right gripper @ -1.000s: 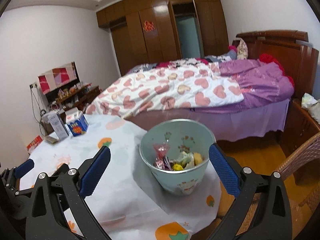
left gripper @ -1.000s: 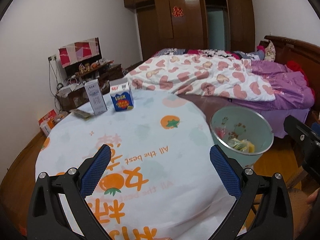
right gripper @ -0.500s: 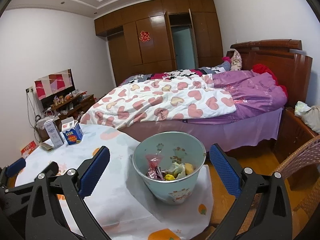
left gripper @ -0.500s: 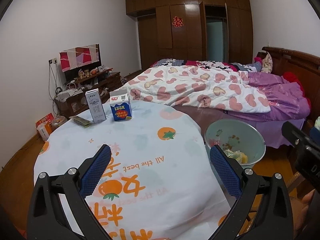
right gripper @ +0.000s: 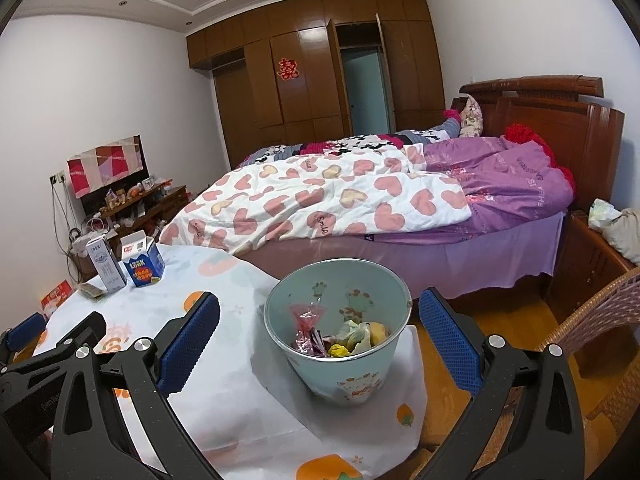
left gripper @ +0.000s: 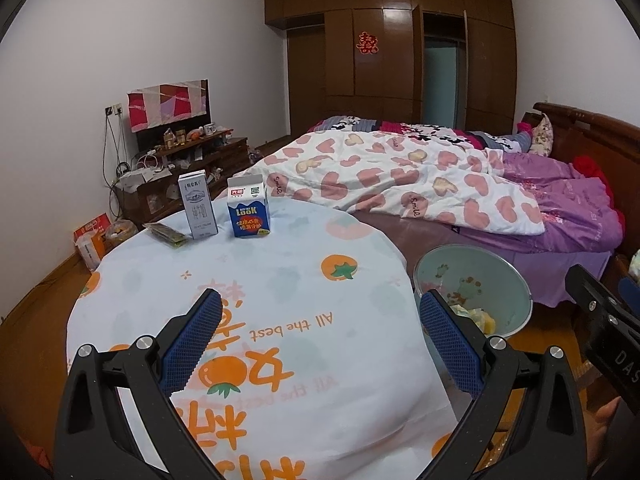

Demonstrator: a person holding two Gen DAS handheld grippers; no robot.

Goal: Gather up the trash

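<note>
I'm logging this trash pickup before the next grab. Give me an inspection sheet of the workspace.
Surface: round table under a fruit-print cloth.
Job's things: blue carton, grey carton and flat wrapper at the far edge; bin at the table's right side holds wrappers.
Clutter: nothing else seen on the table.
Grippers: left gripper and right gripper open, empty.
Cables: wires at the wall socket.
Surroundings: bed, wardrobe, TV stand, wicker chair.
</note>
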